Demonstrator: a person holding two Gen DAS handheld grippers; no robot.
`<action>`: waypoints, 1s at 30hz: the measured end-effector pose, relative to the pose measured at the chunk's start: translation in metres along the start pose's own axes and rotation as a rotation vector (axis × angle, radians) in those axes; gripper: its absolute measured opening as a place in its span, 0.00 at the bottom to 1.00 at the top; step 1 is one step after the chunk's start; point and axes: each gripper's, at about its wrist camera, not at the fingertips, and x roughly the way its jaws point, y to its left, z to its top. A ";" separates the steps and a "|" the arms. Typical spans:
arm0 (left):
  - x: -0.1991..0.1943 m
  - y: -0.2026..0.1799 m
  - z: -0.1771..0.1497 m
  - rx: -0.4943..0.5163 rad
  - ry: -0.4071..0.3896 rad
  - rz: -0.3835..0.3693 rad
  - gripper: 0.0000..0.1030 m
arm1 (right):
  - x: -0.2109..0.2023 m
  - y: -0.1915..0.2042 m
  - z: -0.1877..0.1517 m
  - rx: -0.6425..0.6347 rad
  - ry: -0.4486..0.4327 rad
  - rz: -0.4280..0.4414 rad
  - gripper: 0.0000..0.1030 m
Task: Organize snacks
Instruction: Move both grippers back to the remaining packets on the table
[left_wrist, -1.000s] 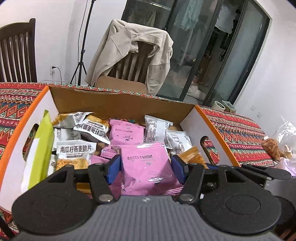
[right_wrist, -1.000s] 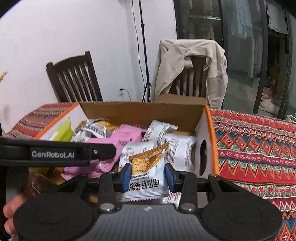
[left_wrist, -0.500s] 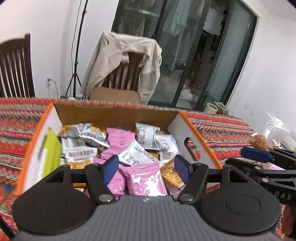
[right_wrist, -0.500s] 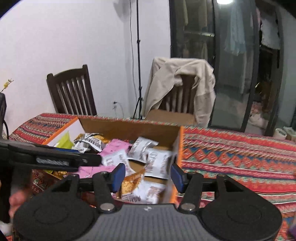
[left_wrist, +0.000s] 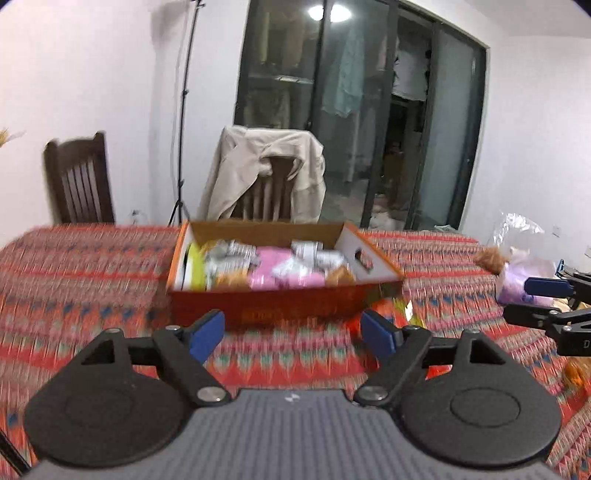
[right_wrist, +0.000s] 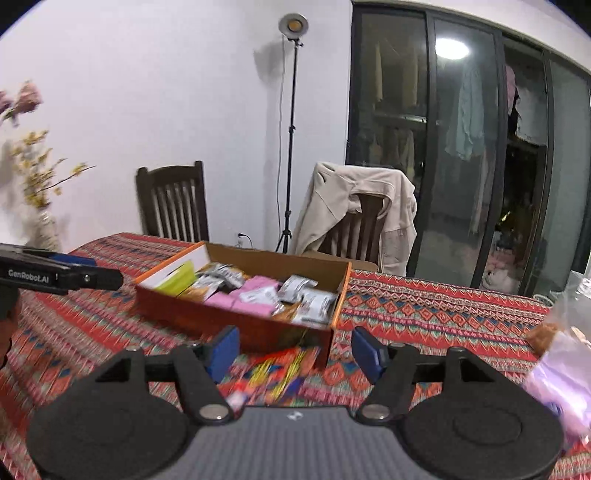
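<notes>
Orange cardboard box (left_wrist: 280, 302) filled with snack packets (right_wrist: 255, 291), set on patterned tablecloth (left_wrist: 81, 280), left gripper (left_wrist: 291, 334) and right gripper (right_wrist: 291, 349) held before it, jaws opening, nothing gripped between them

A beige jacket (right_wrist: 354, 206) drapes a chair beside a light stand (right_wrist: 290, 147)
</notes>
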 end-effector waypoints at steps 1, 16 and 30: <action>-0.008 -0.002 -0.010 -0.014 0.010 -0.001 0.82 | -0.010 0.004 -0.009 0.001 -0.002 -0.006 0.70; -0.063 -0.021 -0.107 -0.078 0.135 0.061 0.87 | -0.067 0.043 -0.130 0.096 0.149 -0.023 0.72; 0.007 -0.052 -0.063 -0.076 0.110 -0.108 0.88 | -0.038 0.032 -0.128 0.132 0.150 -0.005 0.71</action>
